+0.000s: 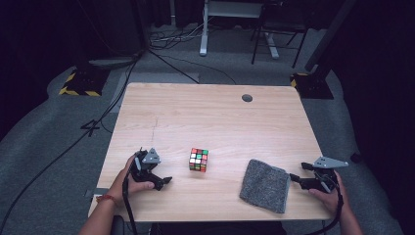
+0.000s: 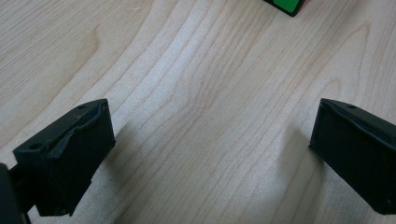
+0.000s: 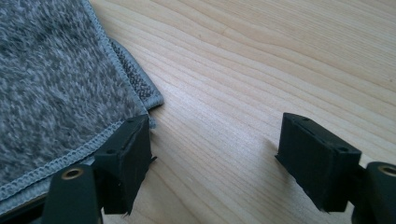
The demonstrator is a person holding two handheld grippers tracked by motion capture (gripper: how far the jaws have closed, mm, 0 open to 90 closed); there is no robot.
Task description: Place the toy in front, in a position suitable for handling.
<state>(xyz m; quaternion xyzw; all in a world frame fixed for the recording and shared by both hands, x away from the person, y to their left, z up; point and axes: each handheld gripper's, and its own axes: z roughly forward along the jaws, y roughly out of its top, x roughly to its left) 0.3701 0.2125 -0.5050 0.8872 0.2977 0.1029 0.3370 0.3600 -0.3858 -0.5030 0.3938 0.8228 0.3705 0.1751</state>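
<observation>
Grippers both open, nothing between jaws. We note right gripper just beside the grey cloth near the table's front edge, one jaw at its hem. Left gripper lies nearer the cube, apart.

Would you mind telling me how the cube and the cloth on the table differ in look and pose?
The cube is a small block with many-coloured tiles; the cloth is plain speckled grey with a stitched edge. The cube stands up from the table; the cloth lies flat, folded. The cube sits near the left gripper, apart from it; the cloth lies right beside the right gripper. Both rest untouched near the table's front edge.
</observation>
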